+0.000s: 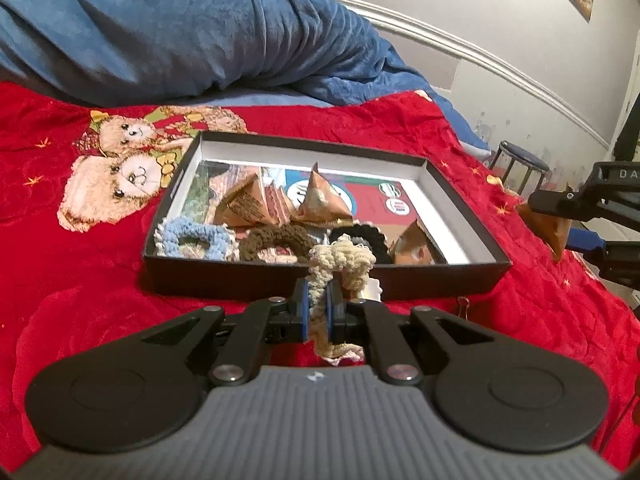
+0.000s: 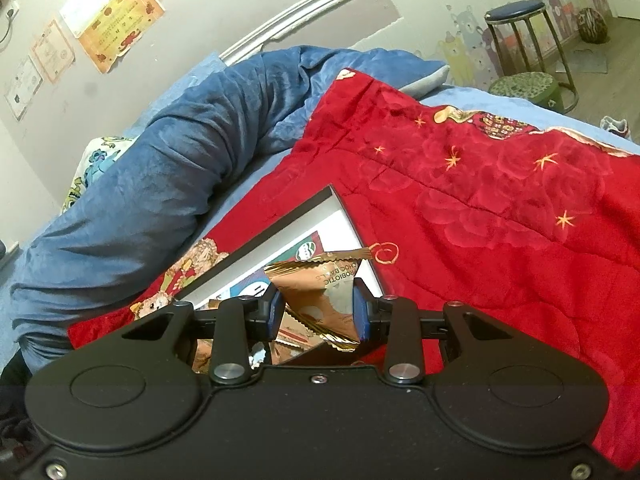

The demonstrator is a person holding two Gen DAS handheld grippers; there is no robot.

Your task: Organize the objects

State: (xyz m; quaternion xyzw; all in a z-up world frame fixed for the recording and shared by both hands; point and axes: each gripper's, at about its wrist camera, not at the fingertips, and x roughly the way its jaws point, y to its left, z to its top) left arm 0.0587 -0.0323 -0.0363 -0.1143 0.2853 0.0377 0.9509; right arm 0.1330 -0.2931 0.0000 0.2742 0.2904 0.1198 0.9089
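Now cream scrunchie [image 1: 340, 260] pinched in left claw [image 1: 319, 300], gold snack packet [image 2: 320, 300] in right claw [image 2: 318, 312].

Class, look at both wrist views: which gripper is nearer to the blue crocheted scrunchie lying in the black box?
Left. The left gripper, shut on a cream scrunchie, sits just outside the box's near wall, close to the blue scrunchie. The right gripper, holding a gold snack packet, is beyond the box's far-right side.
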